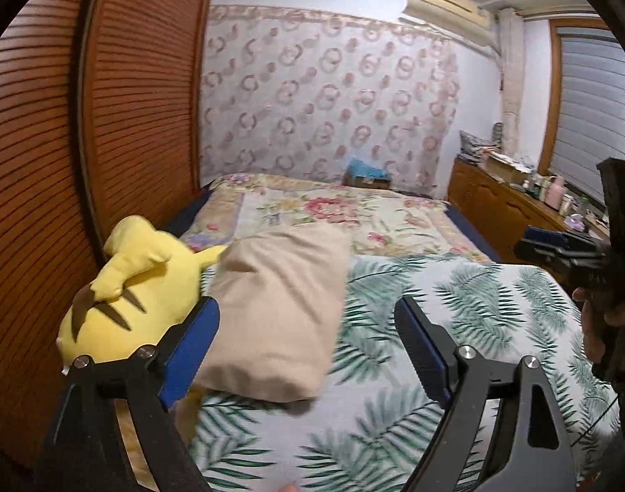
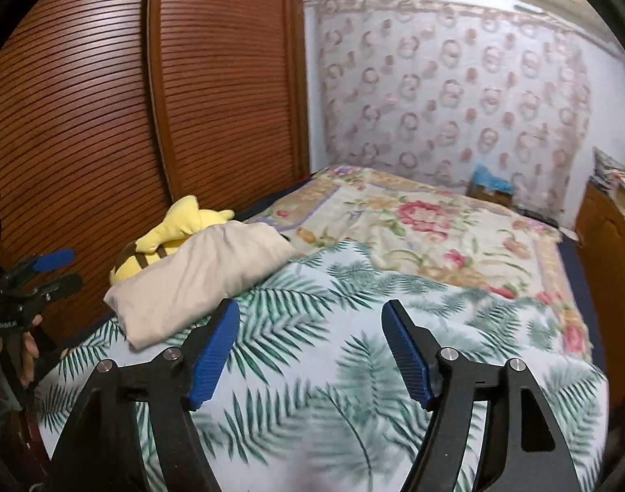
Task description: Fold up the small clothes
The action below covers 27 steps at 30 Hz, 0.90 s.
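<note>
A folded beige garment (image 1: pixel 277 320) lies on the palm-leaf bedspread (image 1: pixel 456 328), its left side against a yellow plush toy (image 1: pixel 128 291). My left gripper (image 1: pixel 308 328) hovers over the garment's near edge, open, with nothing between its blue pads. In the right wrist view the same beige garment (image 2: pixel 197 283) lies to the left on the leaf-print spread (image 2: pixel 333 369), and my right gripper (image 2: pixel 310 328) stands open above bare bedspread, apart from the cloth. Each gripper shows at the edge of the other's view, the right gripper (image 1: pixel 558 246) and the left gripper (image 2: pixel 46 274), each held by a hand.
A brown slatted wardrobe door (image 1: pixel 87 143) runs along the bed's left side. A floral quilt (image 1: pixel 333 213) covers the far half of the bed. A wooden dresser (image 1: pixel 509 205) with clutter stands at the right. A blue item on a box (image 1: pixel 366 172) sits beyond the bed.
</note>
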Motion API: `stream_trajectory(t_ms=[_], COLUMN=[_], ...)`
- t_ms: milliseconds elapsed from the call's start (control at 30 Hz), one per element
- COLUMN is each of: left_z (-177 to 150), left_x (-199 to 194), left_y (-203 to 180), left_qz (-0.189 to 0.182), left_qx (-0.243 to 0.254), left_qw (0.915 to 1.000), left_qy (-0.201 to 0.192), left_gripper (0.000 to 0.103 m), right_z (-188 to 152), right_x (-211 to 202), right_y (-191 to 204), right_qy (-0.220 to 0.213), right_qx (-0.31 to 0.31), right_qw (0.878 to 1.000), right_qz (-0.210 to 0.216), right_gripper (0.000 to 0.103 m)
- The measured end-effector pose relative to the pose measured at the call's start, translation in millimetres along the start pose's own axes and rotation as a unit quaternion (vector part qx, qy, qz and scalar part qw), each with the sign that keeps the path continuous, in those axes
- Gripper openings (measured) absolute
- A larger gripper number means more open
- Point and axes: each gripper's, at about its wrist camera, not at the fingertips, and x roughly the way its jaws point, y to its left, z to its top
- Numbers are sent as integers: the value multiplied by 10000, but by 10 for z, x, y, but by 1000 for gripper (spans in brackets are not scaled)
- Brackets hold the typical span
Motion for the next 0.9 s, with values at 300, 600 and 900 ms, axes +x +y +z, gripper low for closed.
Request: stream_trajectory(t_ms=[300,600,900], left_z=[181,344,386], left_x=[-168,-335,-384], left_y=[-589,-1119,-1371], left_qz=[-255,-508,-566], left_qx=[290,566,649], left_qw=[9990,9960,9950], left_qy=[-245,-478,-500], left_gripper=[88,88,88], right_z=[-338,-509,-728], right_x=[-855,-1369,-1650], right_y=[151,311,479], right_qy=[-476,-877,-1095], right_qx=[397,723,902], right_qw=[9964,9879,9814], right_qz=[-586,-1054,-1294], right_gripper=[86,86,86])
